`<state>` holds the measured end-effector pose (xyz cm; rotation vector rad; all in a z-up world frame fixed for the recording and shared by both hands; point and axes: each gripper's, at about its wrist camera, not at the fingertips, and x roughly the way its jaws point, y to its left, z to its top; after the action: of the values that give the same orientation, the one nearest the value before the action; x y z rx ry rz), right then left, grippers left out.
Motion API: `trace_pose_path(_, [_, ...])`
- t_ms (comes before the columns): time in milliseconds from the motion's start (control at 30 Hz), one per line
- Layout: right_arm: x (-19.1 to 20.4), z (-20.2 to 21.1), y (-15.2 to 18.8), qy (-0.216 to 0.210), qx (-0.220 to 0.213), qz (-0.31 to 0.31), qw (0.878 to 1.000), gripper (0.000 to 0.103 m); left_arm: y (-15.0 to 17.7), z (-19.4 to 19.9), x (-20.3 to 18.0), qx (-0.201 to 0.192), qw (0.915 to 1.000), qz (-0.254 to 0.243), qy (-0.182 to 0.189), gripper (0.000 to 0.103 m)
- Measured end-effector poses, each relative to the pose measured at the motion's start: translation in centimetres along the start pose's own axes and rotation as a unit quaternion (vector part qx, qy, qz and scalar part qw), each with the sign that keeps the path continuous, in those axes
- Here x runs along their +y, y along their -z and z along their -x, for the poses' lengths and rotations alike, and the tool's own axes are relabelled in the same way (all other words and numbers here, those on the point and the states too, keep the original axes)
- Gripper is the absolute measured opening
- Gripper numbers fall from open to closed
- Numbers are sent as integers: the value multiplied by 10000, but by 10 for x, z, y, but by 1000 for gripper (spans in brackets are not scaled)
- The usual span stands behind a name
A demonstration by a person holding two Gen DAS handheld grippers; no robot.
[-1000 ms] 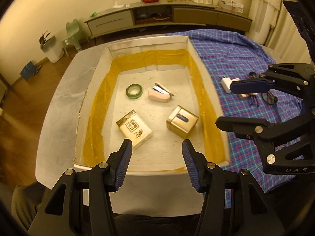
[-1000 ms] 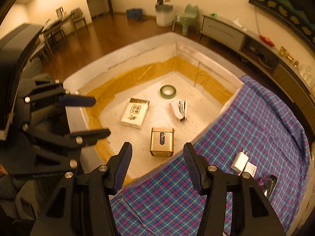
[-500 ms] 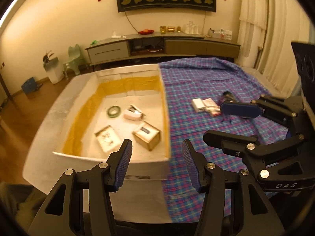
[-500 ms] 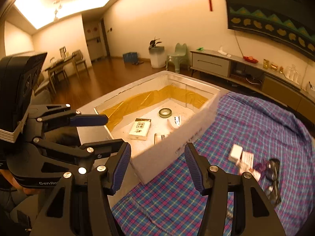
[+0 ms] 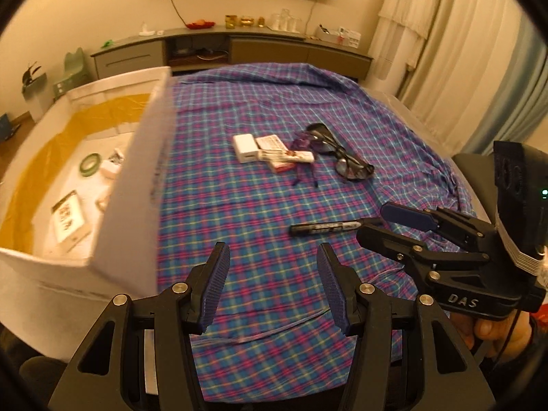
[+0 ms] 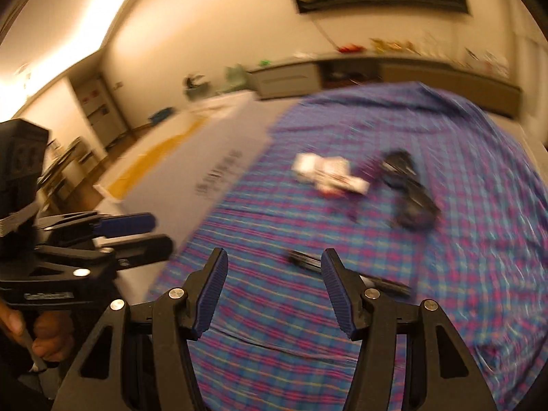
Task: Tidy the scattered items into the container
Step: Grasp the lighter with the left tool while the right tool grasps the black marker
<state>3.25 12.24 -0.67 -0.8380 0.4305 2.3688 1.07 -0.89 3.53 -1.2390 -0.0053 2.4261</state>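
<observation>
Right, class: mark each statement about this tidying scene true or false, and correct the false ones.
1. The black marker lies on the checked cloth. True.
2. The sunglasses are already inside the white box. False: they lie on the cloth, outside it.
3. The left tongs grip the marker. False: they are open and empty.
4. A roll of green tape sits in the box. True.
5. The right tongs are open and empty. True.
</observation>
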Motion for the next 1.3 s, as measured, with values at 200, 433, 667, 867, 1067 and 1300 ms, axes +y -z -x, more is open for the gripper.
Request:
trace_pose_path(200, [-20, -34, -4, 162, 878, 588, 9943, 58, -28, -44, -13, 229, 9995, -73, 224, 58])
trace_pose_path(433, [-15, -67, -14, 355, 1351, 2198, 9655, 58, -67, -113, -31, 606, 9911, -1158, 239, 58])
trace_pose_path(667, [-24, -80, -9, -133, 1556, 2184, 9633, 42, -99, -161, -39, 622, 9810, -1826, 203, 58])
trace_pose_path(867, [-39, -77, -13, -451, 1750, 1646, 9697, 17, -105, -193, -41, 564, 9751, -2144, -68, 58])
trace_pose_path(1067, [-41, -76, -11, -644, 1892, 1306, 9711, 14, -104, -190, -41, 470, 9793, -1969, -51, 21])
trace_pose_path(1300, [-42, -79, -13, -804, 1898, 872, 9746, 14, -102, -185, -41, 432, 9846, -1692, -25, 20])
